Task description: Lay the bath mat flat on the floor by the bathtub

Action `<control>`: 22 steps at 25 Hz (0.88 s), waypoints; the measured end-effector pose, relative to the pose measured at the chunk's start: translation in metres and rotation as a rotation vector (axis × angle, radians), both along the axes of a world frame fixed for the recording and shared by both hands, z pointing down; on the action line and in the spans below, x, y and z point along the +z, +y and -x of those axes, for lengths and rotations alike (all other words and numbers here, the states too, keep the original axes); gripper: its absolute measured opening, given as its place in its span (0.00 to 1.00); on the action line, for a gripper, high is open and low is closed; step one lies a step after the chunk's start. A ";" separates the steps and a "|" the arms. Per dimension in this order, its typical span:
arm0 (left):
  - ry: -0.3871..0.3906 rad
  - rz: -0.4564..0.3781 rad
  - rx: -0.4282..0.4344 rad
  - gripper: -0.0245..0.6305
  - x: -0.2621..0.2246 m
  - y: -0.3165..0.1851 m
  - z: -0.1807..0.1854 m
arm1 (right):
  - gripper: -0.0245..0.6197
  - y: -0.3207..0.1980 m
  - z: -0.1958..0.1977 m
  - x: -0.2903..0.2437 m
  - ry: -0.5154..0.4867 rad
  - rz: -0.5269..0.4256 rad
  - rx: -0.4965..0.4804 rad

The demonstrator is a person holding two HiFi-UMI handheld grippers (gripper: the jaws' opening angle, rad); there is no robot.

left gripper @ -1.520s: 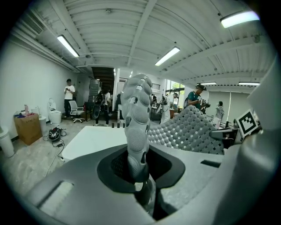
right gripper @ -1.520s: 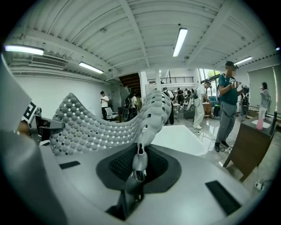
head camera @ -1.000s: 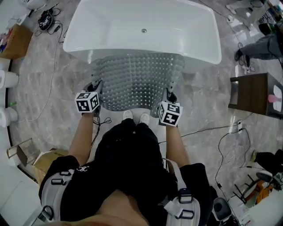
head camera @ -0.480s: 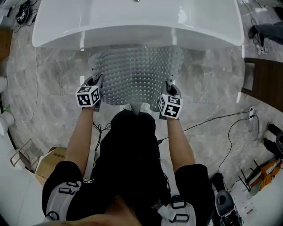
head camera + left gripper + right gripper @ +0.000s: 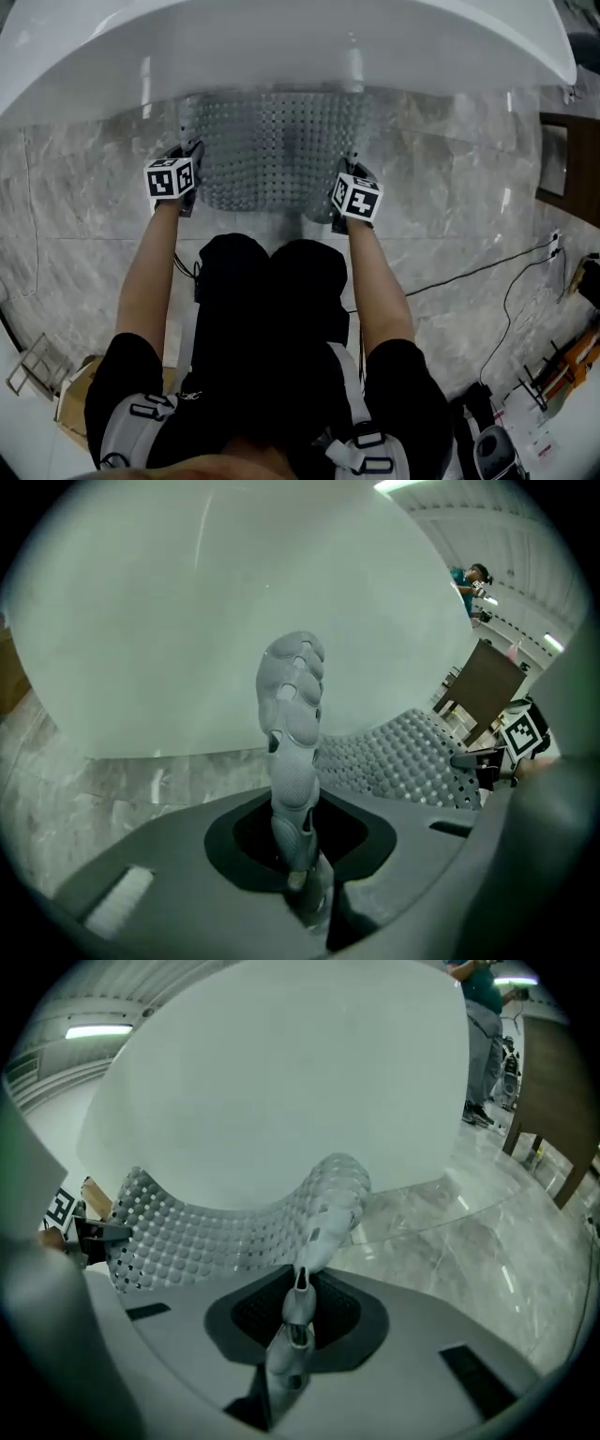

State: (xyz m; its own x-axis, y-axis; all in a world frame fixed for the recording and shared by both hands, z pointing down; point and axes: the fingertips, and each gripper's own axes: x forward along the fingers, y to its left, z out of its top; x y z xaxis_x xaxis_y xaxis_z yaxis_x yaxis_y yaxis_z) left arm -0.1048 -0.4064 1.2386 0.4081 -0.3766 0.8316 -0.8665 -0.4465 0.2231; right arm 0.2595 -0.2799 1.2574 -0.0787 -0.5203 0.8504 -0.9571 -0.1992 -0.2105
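A white tub (image 5: 281, 47) fills the top of the head view, and its overhanging rim hides the far edge of the mat (image 5: 272, 150); grey marbled floor (image 5: 84, 216) is spread on either side; a black cable (image 5: 469, 272) trails over the floor at the right, well apart from the mat; a dark wooden cabinet (image 5: 574, 169) is seen at the right edge and a cardboard box (image 5: 70, 403) at the lower left; the wearer's knees (image 5: 272, 281) are bent just behind the mat's near edge; in the right gripper view a second person (image 5: 483, 1016) is seen standing far off beyond the tub. The mat is held low in front of the tub's side, stretched between the two grippers; the left gripper (image 5: 190, 155) is clamped narrowly on its near left corner, which stands up in a crumpled fold from between the jaws; the right gripper (image 5: 349, 169) is clamped narrowly on its near right corner, from which the sheet sags in a shallow curve towards the other gripper. The mat is pale grey and translucent, covered in rows of round studs and pierced by small holes; whether its far edge rests on the floor cannot be told.
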 end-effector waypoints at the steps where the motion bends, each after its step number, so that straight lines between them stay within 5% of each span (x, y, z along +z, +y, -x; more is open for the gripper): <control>1: -0.007 0.011 0.006 0.14 0.021 -0.004 -0.002 | 0.10 -0.001 -0.003 0.022 -0.002 0.012 -0.001; 8: -0.019 0.056 -0.076 0.20 0.109 -0.039 0.015 | 0.14 0.004 -0.043 0.119 0.044 0.147 0.009; 12: -0.046 0.121 -0.096 0.32 0.125 -0.053 0.030 | 0.30 0.018 -0.072 0.145 0.074 0.225 0.040; 17: -0.147 0.198 -0.127 0.48 0.156 -0.051 0.056 | 0.42 0.023 -0.100 0.151 0.179 0.195 0.040; 22: -0.201 0.151 -0.179 0.62 0.156 -0.051 0.081 | 0.42 0.005 -0.087 0.119 0.170 0.045 0.030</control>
State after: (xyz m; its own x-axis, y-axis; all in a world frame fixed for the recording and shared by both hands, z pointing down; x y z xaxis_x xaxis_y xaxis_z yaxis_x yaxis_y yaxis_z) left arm -0.1860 -0.4574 1.3941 0.1680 -0.2940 0.9409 -0.9620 -0.2574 0.0913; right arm 0.3465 -0.2748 1.3766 0.0828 -0.4817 0.8724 -0.9717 -0.2333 -0.0366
